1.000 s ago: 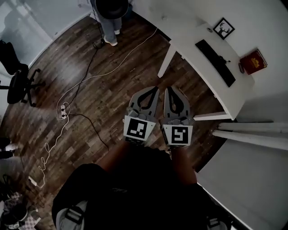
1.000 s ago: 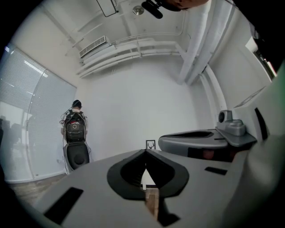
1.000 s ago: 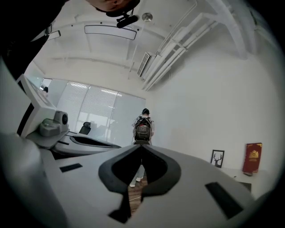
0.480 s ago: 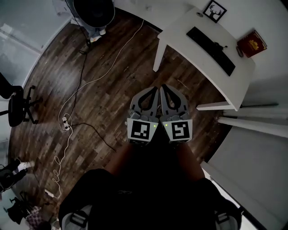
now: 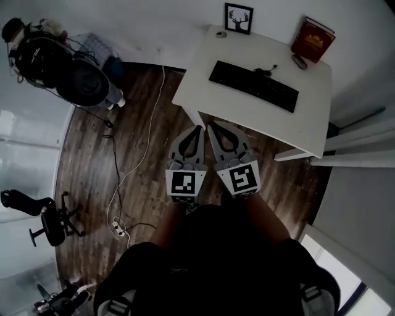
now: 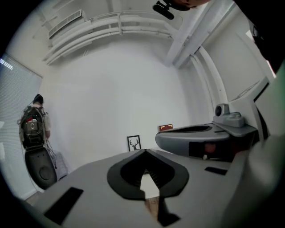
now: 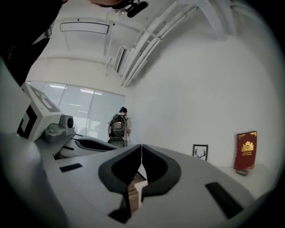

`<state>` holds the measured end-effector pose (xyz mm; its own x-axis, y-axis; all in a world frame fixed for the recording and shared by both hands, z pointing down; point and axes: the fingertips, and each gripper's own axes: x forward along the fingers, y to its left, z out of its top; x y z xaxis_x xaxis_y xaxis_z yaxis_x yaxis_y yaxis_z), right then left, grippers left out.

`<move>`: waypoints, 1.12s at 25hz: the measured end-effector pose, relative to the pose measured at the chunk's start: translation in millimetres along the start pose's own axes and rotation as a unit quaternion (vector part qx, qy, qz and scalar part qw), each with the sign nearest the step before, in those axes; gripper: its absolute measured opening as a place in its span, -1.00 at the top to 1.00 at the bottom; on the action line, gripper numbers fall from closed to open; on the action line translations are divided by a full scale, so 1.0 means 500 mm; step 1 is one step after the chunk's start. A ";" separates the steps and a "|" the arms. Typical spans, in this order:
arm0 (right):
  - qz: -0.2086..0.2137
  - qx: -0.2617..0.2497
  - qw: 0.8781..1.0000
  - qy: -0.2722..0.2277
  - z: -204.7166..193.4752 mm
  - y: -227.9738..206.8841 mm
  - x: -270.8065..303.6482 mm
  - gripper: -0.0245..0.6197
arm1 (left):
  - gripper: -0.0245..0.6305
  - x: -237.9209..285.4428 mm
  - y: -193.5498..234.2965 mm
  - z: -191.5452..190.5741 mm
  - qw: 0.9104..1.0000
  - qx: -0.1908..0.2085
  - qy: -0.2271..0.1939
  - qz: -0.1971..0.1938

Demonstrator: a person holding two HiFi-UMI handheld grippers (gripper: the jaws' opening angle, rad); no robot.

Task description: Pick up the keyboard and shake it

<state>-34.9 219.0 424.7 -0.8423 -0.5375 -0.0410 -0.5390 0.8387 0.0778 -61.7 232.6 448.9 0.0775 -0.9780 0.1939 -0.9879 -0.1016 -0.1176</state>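
While the long flat black keyboard is lying on the white rectangular desk, now swung straight ahead and nearer than a second ago, the left gripper and right gripper are approaching its near edge, jaws closed and empty, pick-up pending.

A white table stands against the wall on a dark wooden floor. A black keyboard lies slantwise across the middle of the tabletop. At the back edge a framed deer picture stands upright against the wall, with a small round object just beside it. In the far corner a red book stands upright, with a small dark object lying near its foot. On the floor, a white cable runs to a power strip.
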 end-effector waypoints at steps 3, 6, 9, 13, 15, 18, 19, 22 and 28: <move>-0.028 0.039 0.999 0.006 -0.028 -0.111 0.004 0.86 | 0.92 0.101 -0.040 0.003 0.999 -0.005 0.011 -0.030; -0.055 0.084 0.995 0.027 -0.086 -0.204 0.008 0.86 | 0.92 0.176 -0.067 -0.006 0.998 0.008 0.026 -0.056; -0.073 0.102 0.991 0.049 -0.126 -0.266 0.031 0.86 | 0.92 0.229 -0.056 -0.021 0.996 0.010 0.052 -0.069; -0.080 0.116 0.987 0.072 -0.179 -0.317 0.085 0.86 | 0.92 0.303 -0.018 -0.065 0.992 0.019 0.088 -0.091; -0.087 0.116 0.985 0.092 -0.210 -0.334 0.124 0.86 | 0.92 0.341 0.014 -0.094 0.988 0.029 0.105 -0.110; -0.089 0.109 0.982 0.127 -0.247 -0.356 0.191 0.86 | 0.92 0.413 0.059 -0.126 0.977 0.070 0.129 -0.155; -0.086 0.106 0.980 0.141 -0.257 -0.363 0.215 0.86 | 0.92 0.442 0.074 -0.134 0.972 0.082 0.136 -0.172; -0.081 0.106 0.974 0.182 -0.286 -0.380 0.288 0.86 | 0.92 0.526 0.114 -0.148 0.957 0.104 0.154 -0.224; -0.071 0.120 0.963 0.231 -0.321 -0.380 0.397 0.86 | 0.92 0.615 0.134 -0.198 0.897 0.137 0.205 -0.366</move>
<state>-98.5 -61.3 561.8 -0.6965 -0.5841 0.4168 -0.6816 0.7202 -0.1297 -117.6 -56.9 597.0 0.5799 -0.4874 0.6528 -0.6184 -0.7850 -0.0368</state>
